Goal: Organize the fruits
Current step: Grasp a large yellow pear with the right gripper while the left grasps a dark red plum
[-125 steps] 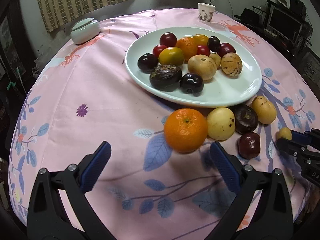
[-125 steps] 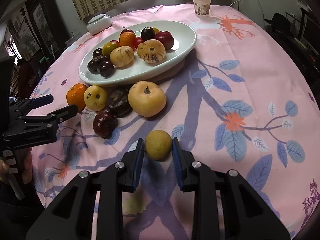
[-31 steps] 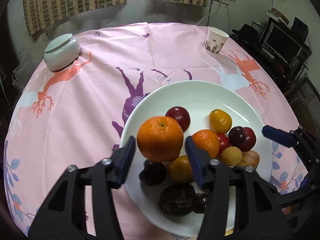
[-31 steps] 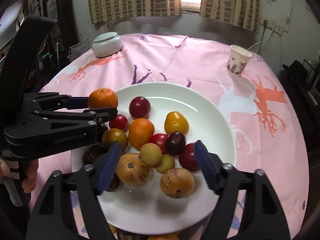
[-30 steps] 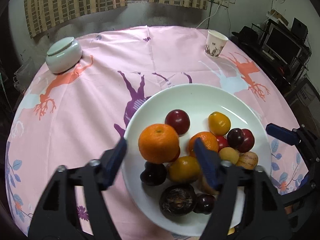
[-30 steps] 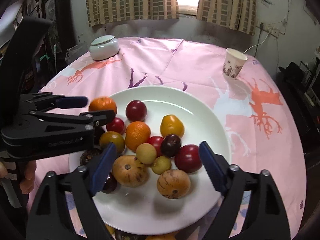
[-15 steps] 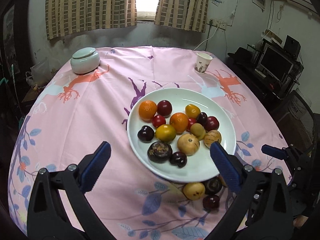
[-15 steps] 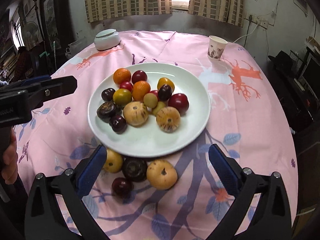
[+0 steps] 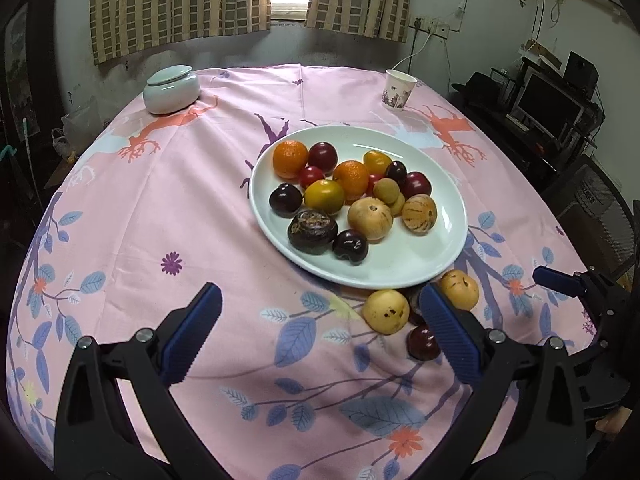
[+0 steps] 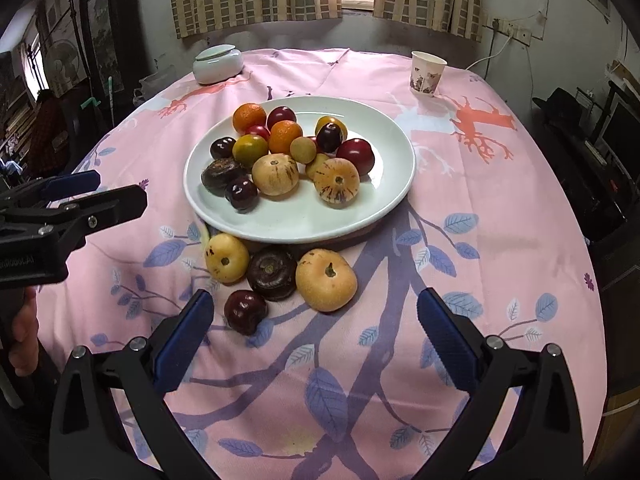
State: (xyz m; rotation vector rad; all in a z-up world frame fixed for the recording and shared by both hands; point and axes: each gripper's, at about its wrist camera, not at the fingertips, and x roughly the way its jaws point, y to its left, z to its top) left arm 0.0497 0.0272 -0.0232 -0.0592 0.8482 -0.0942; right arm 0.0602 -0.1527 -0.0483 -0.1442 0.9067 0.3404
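Note:
A white plate (image 9: 436,258) (image 10: 384,196) holds several fruits, among them an orange (image 9: 290,158) (image 10: 249,117) at its far left. Several loose fruits lie on the cloth in front of the plate: a yellow fruit (image 10: 227,258), a dark brown fruit (image 10: 272,273), a larger yellow fruit (image 10: 326,280) and a dark red plum (image 10: 245,311). My left gripper (image 9: 320,332) is open and empty, above the cloth left of the loose fruits. My right gripper (image 10: 316,336) is open and empty, just behind the loose fruits.
A round table with a pink patterned cloth (image 9: 168,200). A lidded white-green jar (image 9: 171,89) (image 10: 218,64) stands at the back left, a paper cup (image 9: 398,90) (image 10: 427,74) at the back right. Dark furniture and a monitor (image 9: 548,108) stand right of the table.
The left gripper has let go of the orange on the plate and the right has dropped its small yellow fruit there. Both grippers have drawn back and lower toward the table's front, wide open.

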